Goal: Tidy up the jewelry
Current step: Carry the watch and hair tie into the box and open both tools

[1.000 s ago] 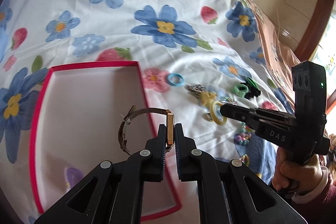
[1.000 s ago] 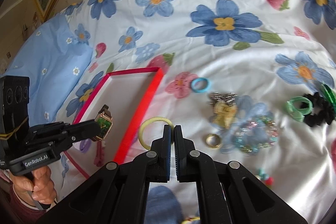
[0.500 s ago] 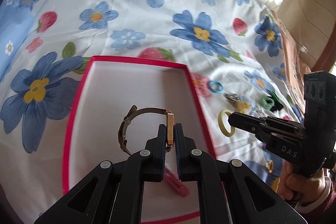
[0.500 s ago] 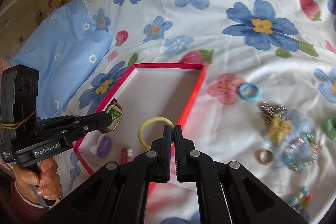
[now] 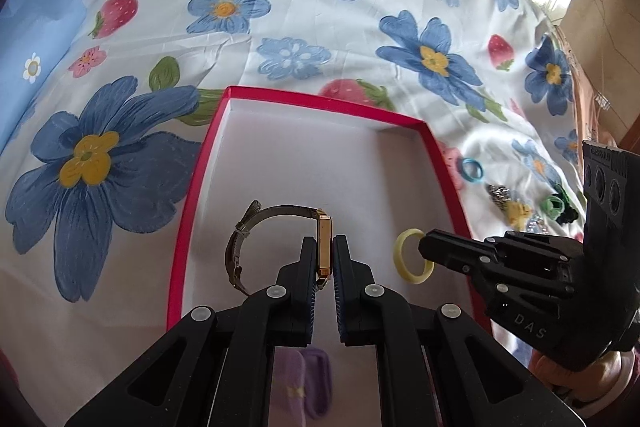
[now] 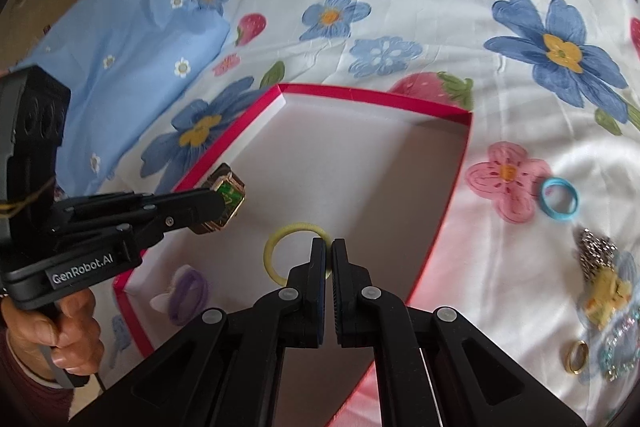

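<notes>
Left tool [image 5: 325, 259] pinching gold watch [image 5: 323, 247] by its case, right tool [image 6: 328, 259] pinching yellow ring [image 6: 294, 251], both hanging over red box [image 5: 438, 163] on bed. Advising: lowering close to box floor before letting go, w/ watch & ring kept apart, clear of purple clip [image 6: 188, 291].
</notes>
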Demonstrator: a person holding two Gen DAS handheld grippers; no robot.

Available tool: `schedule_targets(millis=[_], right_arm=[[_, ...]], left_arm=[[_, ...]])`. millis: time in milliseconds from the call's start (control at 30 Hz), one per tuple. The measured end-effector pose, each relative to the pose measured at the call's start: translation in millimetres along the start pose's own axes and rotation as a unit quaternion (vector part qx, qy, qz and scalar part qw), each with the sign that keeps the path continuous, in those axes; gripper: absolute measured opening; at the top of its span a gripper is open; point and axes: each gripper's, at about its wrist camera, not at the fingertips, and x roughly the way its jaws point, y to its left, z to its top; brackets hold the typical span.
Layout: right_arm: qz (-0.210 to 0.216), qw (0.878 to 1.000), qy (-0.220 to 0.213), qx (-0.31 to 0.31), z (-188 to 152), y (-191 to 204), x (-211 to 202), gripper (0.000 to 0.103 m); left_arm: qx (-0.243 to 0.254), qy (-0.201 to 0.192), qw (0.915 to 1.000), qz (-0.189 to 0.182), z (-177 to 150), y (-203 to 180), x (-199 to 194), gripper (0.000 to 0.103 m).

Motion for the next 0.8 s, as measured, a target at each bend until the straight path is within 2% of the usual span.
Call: schedule_targets(millis=[333,633,800], right_arm=[[-0.009,0.999,0.034,-0.021,-1,1,26,0.003],[-0.009,0.999,0.036,-0.029,1,4,28,0.006],[-0.005,0.999,0.033,-0.022,1,4,25,0.011]], left_arm=[[0.020,0.016,0.9992,0.029,0,-6,27,0.007],[0.026,0.023,0.9986,0.039,-1,-9,32,0.007],[0.027,0.024,0.9986,0.040,-1,-10,32,0.010]])
